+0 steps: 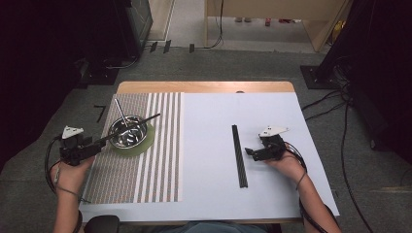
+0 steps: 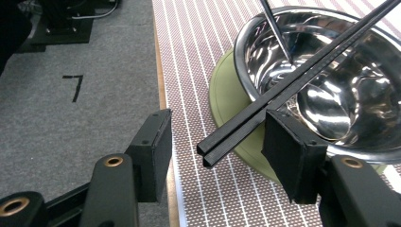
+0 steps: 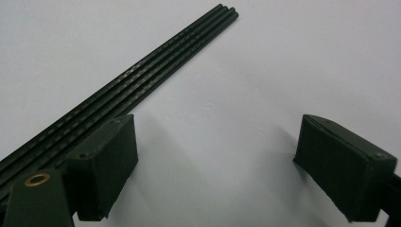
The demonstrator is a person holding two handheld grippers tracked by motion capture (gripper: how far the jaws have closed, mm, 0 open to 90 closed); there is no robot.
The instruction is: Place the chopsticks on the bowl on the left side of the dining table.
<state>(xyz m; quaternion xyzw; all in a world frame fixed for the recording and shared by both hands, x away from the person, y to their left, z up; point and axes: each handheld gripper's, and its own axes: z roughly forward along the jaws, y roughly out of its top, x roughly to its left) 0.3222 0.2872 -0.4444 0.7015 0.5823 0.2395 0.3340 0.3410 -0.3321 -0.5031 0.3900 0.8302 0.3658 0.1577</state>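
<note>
Bowl sitting on round mat on striped placemat, table's left. Chopstick pair lying across bowl rim. Chopstick bundle lying right of placemat, on white sheet.

A shiny steel bowl on a green round mat, black chopsticks laid across its rim, blocks the striped placemat's far end; a row of black sticks divides the open white table.

Both forearms reach in from below, each hand holding its tool with jaws spread: left tool, right tool.
</note>
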